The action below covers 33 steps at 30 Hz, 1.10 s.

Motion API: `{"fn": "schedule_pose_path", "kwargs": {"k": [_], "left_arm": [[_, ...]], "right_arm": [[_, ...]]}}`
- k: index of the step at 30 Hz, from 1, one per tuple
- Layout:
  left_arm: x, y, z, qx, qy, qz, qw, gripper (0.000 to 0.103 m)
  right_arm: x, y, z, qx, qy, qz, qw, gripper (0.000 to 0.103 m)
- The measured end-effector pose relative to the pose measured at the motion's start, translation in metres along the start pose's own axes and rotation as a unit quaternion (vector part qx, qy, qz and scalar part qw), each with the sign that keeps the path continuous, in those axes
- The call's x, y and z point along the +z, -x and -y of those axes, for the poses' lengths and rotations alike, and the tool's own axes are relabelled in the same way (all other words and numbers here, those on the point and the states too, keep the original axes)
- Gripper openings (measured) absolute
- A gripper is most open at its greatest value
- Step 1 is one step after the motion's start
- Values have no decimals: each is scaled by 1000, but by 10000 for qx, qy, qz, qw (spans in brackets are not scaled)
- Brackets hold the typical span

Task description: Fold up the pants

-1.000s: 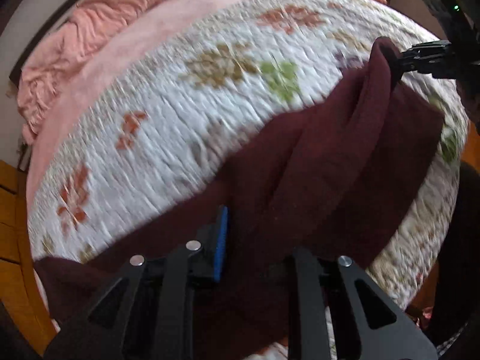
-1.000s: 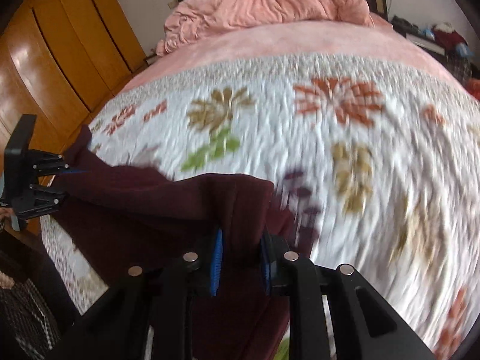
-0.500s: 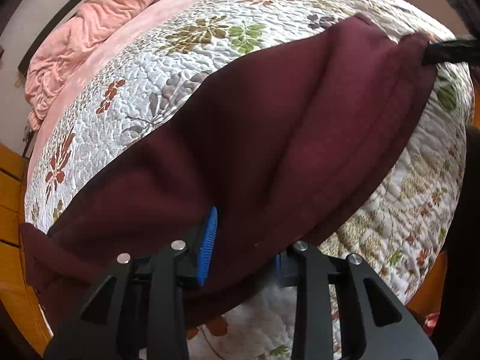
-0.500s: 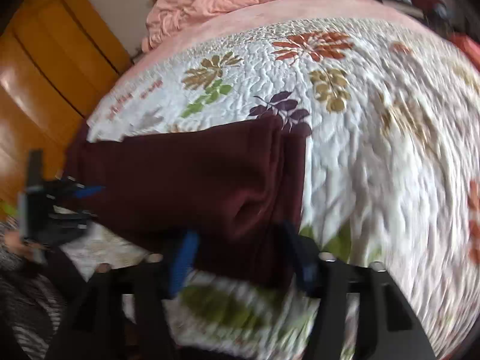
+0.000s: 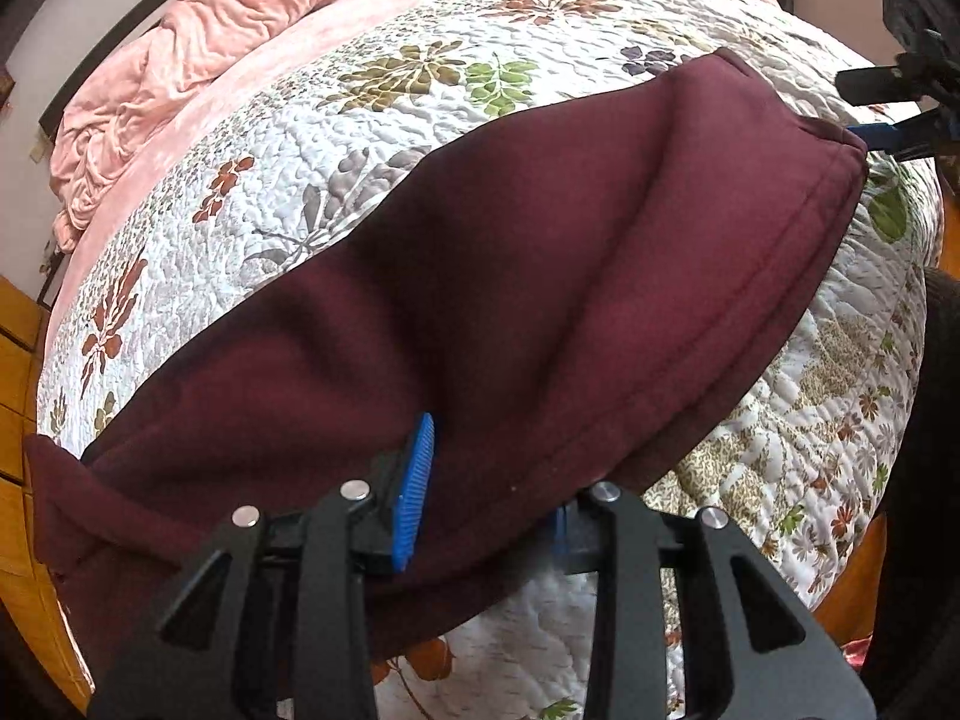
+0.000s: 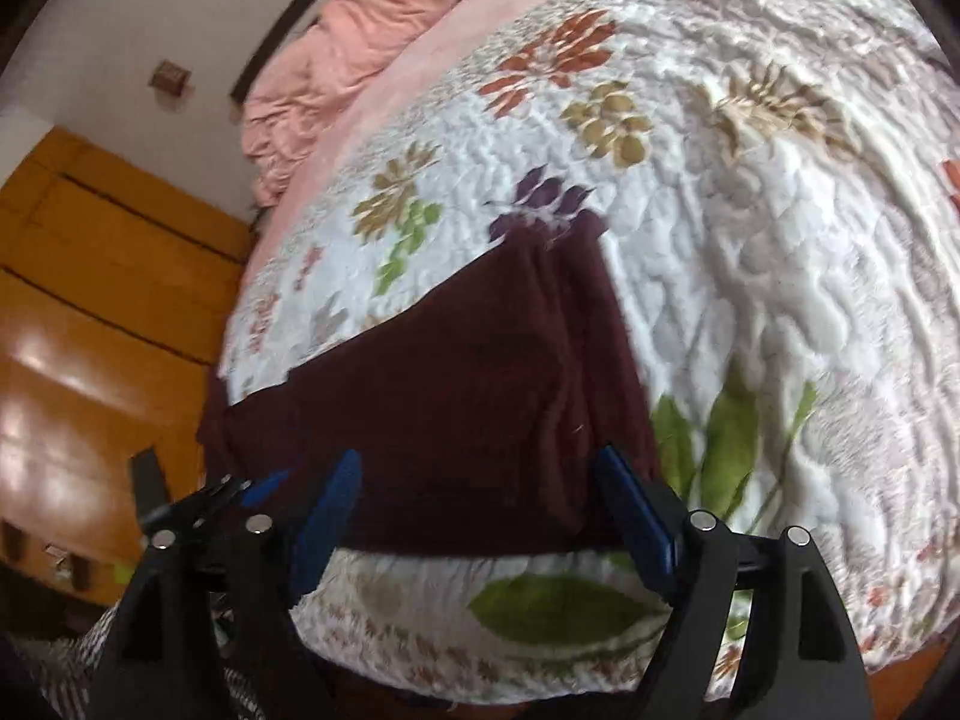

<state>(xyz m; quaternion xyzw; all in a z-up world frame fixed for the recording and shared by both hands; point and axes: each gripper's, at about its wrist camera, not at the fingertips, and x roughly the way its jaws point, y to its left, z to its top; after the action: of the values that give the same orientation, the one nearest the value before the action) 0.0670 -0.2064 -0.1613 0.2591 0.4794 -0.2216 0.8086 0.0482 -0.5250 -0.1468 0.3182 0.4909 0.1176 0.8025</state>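
The dark maroon pants (image 5: 540, 276) lie folded and flat across the near part of the floral quilt (image 5: 300, 150). My left gripper (image 5: 487, 510) is at their near left edge. Its jaws are opening; cloth drapes between them, but the blue pad (image 5: 414, 492) stands free of it. In the right wrist view the pants (image 6: 456, 408) end at the bed's near edge. My right gripper (image 6: 483, 516) is there with its jaws opening wide, the hem between the pads and untouched. Each gripper also shows in the other's view: the right gripper (image 5: 864, 111) and the left gripper (image 6: 204, 495).
A crumpled pink duvet (image 5: 198, 60) is heaped at the head of the bed. A wooden wardrobe (image 6: 90, 312) stands along the bed's left side. The quilt (image 6: 750, 240) stretches bare to the right of the pants. The bed's near edge drops off just under both grippers.
A second ago both grippers held the pants up, shut on the cloth. The pants have since come down flat on the quilt, both pairs of jaws have spread, and the right gripper has rolled.
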Motion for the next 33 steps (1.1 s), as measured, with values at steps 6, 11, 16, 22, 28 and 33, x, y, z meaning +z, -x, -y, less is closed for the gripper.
{"fn": "schedule_pose_path", "kwargs": {"k": [6, 11, 16, 22, 28, 33], "left_arm": [[0, -2, -5, -76, 214, 13, 9997, 34], [2, -2, -9, -151, 411, -37, 9990, 35], [8, 12, -8, -253, 578, 116, 9979, 33], [14, 27, 11, -220, 568, 353, 9975, 36], [5, 5, 17, -232, 512, 171, 9983, 42], [6, 16, 10, -665, 697, 154, 9952, 73]], "right_arm": [[-6, -3, -14, -381, 421, -141, 9983, 80], [-11, -13, -23, -331, 710, -236, 9966, 29], [-8, 16, -34, -425, 989, 166, 9941, 26], [-7, 29, -26, -904, 1021, 112, 9906, 26], [-9, 7, -13, -1132, 802, -230, 9901, 45], [-9, 38, -55, -1478, 1177, 288, 9816, 53]]}}
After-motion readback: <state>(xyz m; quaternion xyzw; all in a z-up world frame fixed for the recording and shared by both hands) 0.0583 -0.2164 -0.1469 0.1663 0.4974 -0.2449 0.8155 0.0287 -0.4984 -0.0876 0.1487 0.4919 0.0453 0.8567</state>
